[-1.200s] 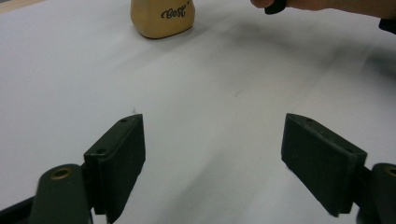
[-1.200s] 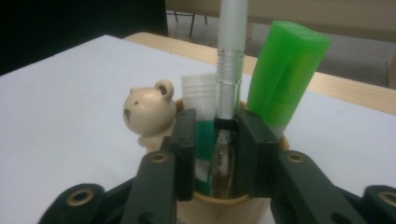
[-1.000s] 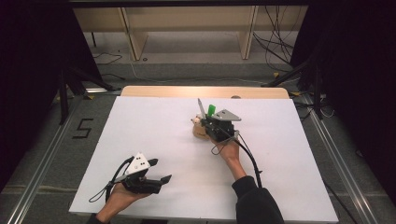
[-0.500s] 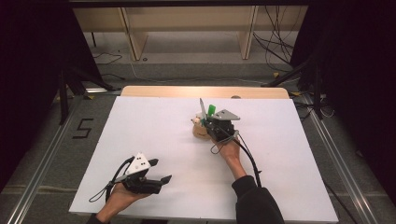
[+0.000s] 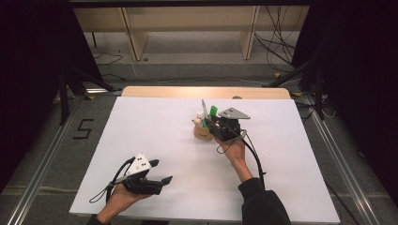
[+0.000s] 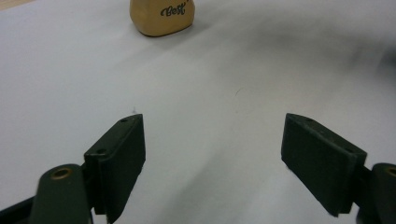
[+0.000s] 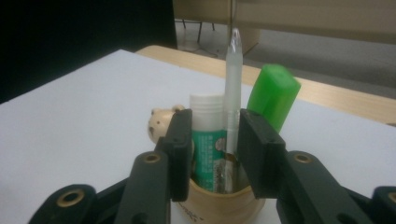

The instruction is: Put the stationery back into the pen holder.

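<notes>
A tan cup (image 5: pixel 202 133) with a small bear face (image 7: pixel 161 122) stands at the table's middle. It holds a white-and-green glue stick (image 7: pixel 207 116), a clear pen (image 7: pixel 232 79) and a green marker (image 7: pixel 273 95). My right gripper (image 7: pixel 215 140) sits over the cup's rim, shut with the glue stick and the pen pressed between its jaws. The high view shows that gripper (image 5: pixel 209 125) beside the cup, the pen (image 5: pixel 204 108) sticking up tall. My left gripper (image 5: pixel 163 170) rests near the front left, wide open and holding nothing. Far ahead of its open jaws (image 6: pixel 212 154) is the cup (image 6: pixel 161 18).
A white sheet (image 5: pixel 155 126) covers the table, with a strip of bare wood (image 5: pixel 202 92) at the far edge. Wooden shelving (image 5: pixel 187 28) and cables lie on the floor beyond. A "5" (image 5: pixel 83 129) is marked on the floor at left.
The right gripper with the pen has edged very slightly right at the cup. The left gripper has stayed still.
</notes>
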